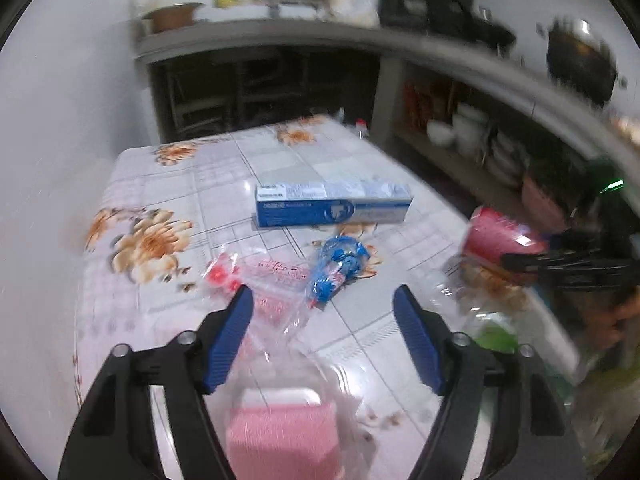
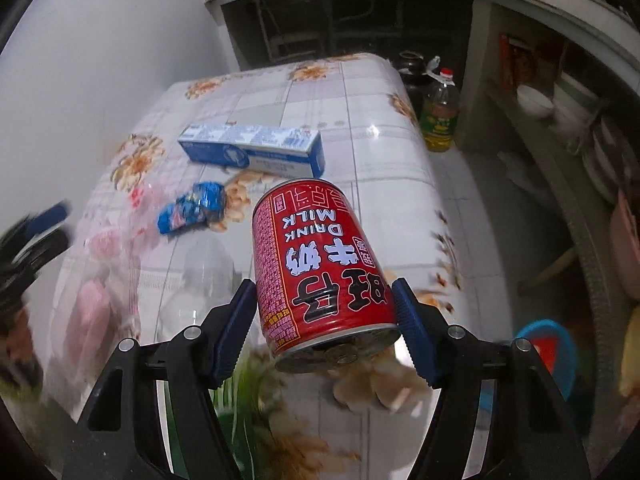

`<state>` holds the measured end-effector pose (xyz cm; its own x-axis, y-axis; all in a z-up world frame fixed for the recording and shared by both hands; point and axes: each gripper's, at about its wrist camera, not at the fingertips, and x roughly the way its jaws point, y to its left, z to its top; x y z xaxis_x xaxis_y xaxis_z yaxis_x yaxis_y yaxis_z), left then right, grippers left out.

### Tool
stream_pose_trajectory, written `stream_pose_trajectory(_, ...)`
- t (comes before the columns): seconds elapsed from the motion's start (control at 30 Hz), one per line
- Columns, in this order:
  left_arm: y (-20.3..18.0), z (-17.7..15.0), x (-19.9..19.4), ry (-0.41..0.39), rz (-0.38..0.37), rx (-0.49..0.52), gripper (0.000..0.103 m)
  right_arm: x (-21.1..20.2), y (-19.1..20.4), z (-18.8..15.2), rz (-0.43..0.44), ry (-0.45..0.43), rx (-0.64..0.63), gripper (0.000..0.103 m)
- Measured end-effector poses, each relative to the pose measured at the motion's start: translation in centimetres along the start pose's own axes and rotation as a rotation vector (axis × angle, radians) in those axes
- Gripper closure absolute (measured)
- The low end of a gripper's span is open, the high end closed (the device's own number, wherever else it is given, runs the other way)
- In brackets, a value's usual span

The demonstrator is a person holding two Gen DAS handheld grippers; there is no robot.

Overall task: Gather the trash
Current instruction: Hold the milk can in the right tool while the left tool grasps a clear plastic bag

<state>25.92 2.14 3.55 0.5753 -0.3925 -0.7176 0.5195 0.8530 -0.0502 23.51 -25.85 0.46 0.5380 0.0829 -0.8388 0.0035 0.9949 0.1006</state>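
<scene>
Gripping a red milk-drink can (image 2: 320, 268), the right gripper (image 2: 324, 300) had its blue pads pressed against both sides of the can, which hung above the near end of the table, printing upside down and its top end toward the camera.

Left gripper (image 1: 324, 300): jaws spread, pads touching nothing that could be made out; a clear plastic bag with a pink block (image 1: 280, 436) lay below and between the jaws, blurred, and whether it was touched could not be told.

Table (image 1: 168, 184): covered in a glossy cloth with grey checks and orange flowers.

Items on the cloth:
- blue and white carton (image 1: 332, 204), long, lying flat near the middle;
- crumpled blue wrapper (image 1: 336, 268), just in front of the carton, apart from it;
- clear wrapper with pink print (image 1: 260, 284), beside the blue wrapper, nearer the left gripper.

Beyond the table's far corner: a yellow oil bottle with a red cap (image 2: 440, 116) on the floor, and white bowls (image 1: 460, 132) stacked on a lower shelf.
</scene>
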Motion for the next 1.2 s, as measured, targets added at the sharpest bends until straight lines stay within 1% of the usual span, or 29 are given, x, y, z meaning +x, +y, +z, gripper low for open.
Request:
stream_pose_trajectory(0.03,-0.2,0.3,1.3,0.038,0.007,0.031,0.037,-0.2,-0.1,-0.2,0.003,0.01,-0.003,0.038)
stream_pose_trajectory(0.07,-0.5,0.6,3.1,0.083,0.031,0.072,0.038,-0.4,-0.2,-0.5,0.006,0.021,-0.004,0.038)
stream_pose_trajectory(0.1,-0.5,0.6,3.9,0.104,0.047,0.089,0.039,-0.6,-0.4,-0.7,0.008,0.033,-0.008,0.038)
stream_pose_trajectory(0.13,-0.6,0.6,5.4,0.144,0.071,0.119,0.041,-0.8,-0.5,-1.0,0.007,0.044,-0.014,0.038)
stream_pose_trajectory(0.2,-0.7,0.4,7.1,0.2,0.124,0.158,0.046,-1.2,-0.6,-1.4,-0.003,0.066,-0.028,0.038)
stream_pose_trajectory(0.27,-0.8,0.1,8.7,0.249,0.158,0.202,0.052,-1.5,-0.7,-1.7,-0.019,0.094,-0.054,0.038)
stream_pose_trajectory(0.33,-0.7,-0.1,9.5,0.274,0.189,0.231,0.066,-1.8,-0.7,-1.9,-0.027,0.123,-0.082,0.038)
stream_pose_trajectory(0.37,-0.6,-0.1,9.6,0.277,0.195,0.237,0.072,-1.9,-0.8,-1.9,-0.031,0.138,-0.095,0.038)
stream_pose_trajectory(0.4,-0.6,0.0,9.7,0.276,0.198,0.238,0.082,-2.0,-0.8,-2.0,-0.034,0.148,-0.104,0.038)
stream_pose_trajectory(0.53,0.3,0.7,8.5,0.213,0.203,0.186,0.092,-1.8,-0.9,-2.2,-0.037,0.182,-0.117,0.038)
stream_pose_trajectory(0.63,1.1,1.3,6.2,0.135,0.218,0.131,0.097,-1.3,-1.2,-2.5,-0.02,0.206,-0.099,0.038)
stream_pose_trajectory(0.7,1.4,1.6,4.2,0.078,0.218,0.09,0.097,-1.1,-1.3,-2.7,-0.011,0.21,-0.082,0.038)
stream_pose_trajectory(0.83,1.9,2.2,-0.5,-0.054,0.173,-0.016,0.097,-0.3,-1.7,-2.9,0.022,0.22,-0.03,0.038)
stream_pose_trajectory(0.93,1.5,2.2,-3.3,-0.12,0.125,-0.072,0.097,0.1,-1.5,-2.9,0.017,0.226,-0.021,0.038)
stream_pose_trajectory(0.97,1.3,2.2,-4.4,-0.145,0.101,-0.088,0.097,0.1,-1.2,-2.9,0.004,0.228,-0.038,0.038)
stream_pose_trajectory(1.03,0.8,2.1,-5.6,-0.17,0.088,-0.087,0.097,-0.2,-0.4,-2.8,-0.037,0.238,-0.107,0.038)
stream_pose_trajectory(1.2,-0.3,1.7,-7.3,-0.199,0.048,-0.085,0.097,-0.9,1.0,-2.5,-0.109,0.301,-0.264,0.038)
